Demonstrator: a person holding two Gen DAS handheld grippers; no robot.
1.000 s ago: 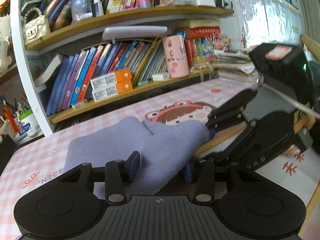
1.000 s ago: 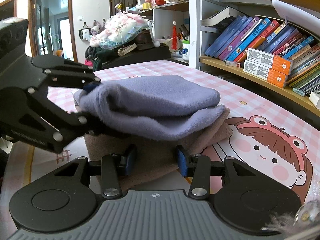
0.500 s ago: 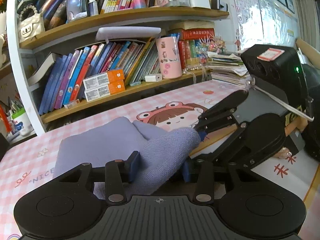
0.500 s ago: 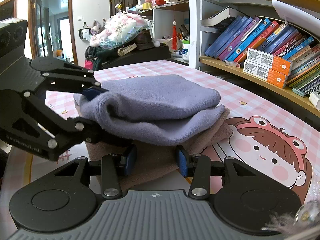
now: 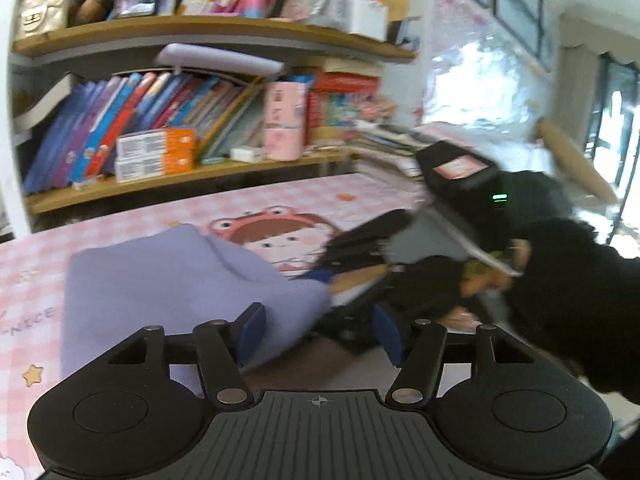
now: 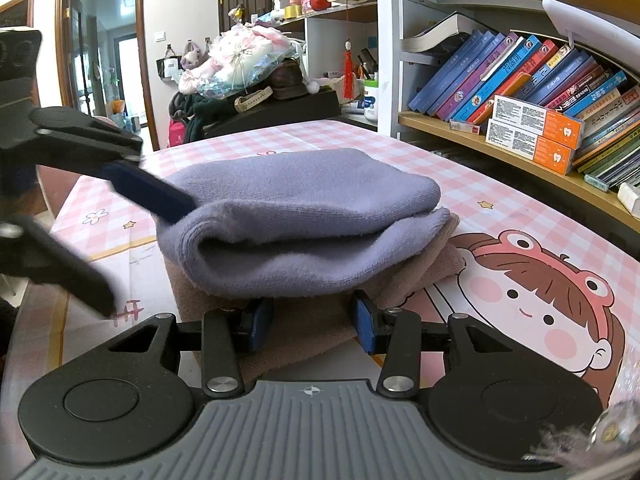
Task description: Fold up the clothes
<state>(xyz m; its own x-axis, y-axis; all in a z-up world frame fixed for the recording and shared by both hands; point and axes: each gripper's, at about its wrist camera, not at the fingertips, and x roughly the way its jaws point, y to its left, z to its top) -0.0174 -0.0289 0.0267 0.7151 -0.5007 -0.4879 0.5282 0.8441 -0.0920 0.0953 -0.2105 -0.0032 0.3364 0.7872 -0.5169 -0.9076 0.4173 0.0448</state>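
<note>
- Two folded cloths lay stacked on the pink checked table cover (image 6: 500,184): a lavender cloth (image 6: 296,216) on top of a brown cloth (image 6: 316,320).
- The left gripper (image 5: 320,330) was opening its jaws; the corner of the lavender cloth (image 5: 172,284) lay beside its left pad, and the pads did not press it.
- The right gripper (image 6: 312,320) was clamped on the near edge of the brown cloth.
- Books (image 6: 532,80) stood on the shelf behind the table.
</note>
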